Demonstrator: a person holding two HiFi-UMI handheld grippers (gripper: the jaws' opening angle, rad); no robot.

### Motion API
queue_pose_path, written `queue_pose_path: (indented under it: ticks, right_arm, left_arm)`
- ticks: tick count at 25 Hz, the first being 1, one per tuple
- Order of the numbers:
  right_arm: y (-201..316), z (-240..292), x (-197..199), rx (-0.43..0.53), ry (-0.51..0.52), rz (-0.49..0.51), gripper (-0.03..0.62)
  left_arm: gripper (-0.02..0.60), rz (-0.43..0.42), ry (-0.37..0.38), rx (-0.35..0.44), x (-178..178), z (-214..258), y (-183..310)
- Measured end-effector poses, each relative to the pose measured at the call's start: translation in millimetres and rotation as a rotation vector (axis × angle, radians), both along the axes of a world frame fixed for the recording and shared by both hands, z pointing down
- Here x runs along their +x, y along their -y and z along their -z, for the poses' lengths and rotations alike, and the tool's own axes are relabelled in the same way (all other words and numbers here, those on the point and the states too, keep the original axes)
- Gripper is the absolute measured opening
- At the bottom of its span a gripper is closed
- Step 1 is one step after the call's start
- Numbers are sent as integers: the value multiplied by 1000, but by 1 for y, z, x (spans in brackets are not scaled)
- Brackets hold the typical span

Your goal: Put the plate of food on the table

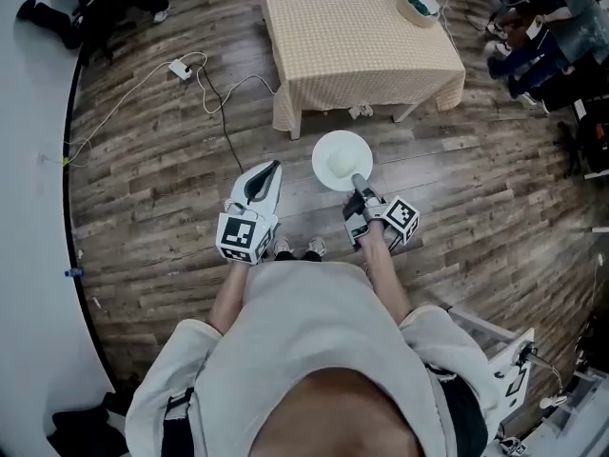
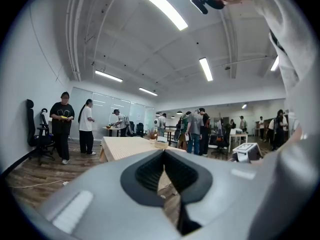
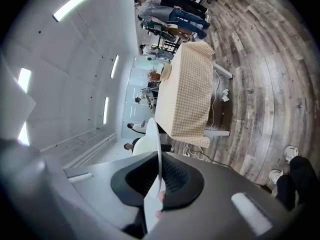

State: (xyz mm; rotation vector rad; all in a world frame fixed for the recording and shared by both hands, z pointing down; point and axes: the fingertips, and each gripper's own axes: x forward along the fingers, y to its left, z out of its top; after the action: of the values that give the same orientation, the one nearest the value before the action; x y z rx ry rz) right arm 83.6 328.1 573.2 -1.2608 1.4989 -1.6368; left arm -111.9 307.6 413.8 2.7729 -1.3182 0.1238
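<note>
right gripper (image 1: 360,187): clamped on the near rim of the plate (image 1: 340,158), jaws pinching it so that it shows edge-on between the pads; tipped slightly downward.
left gripper (image 1: 272,171): jaws pressed together with nothing between them; held beside the right one, apart from the plate, pointing toward the table (image 1: 347,41).
plate: white and round, in the air above the floor (image 1: 152,174), just short of the table's near edge and not yet on it; whatever lies on it too pale to make out from above.
table: draped in a checked cloth (image 1: 314,98), straight ahead; a bowl (image 1: 417,8) near its far right corner.
floor: wood planks; a white cable (image 1: 124,98) and a power strip (image 1: 181,68) left of the table; shoes (image 1: 297,248) just below the two grippers.
people (image 2: 72,126): standing around the room, several beyond the table's far end.
</note>
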Motion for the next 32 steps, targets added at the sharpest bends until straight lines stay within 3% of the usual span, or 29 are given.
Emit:
queue_pose_path:
  ticks: [12,22,26,32]
  right_arm:
    - [6,5,17,33,28,19,9]
    - [-2,-11,45,-11,5,37,9]
    - [1,-12,52,28,29,36,9]
    - [8,-17,62,5,20,26,9]
  left_arm:
    - [8,19,14,15,18,6,0]
    - [8,38,20,5,42,-4,-4]
    - [8,37,20,-3,51,-10,-3]
    - [8,37,17,-5,58,-13,10]
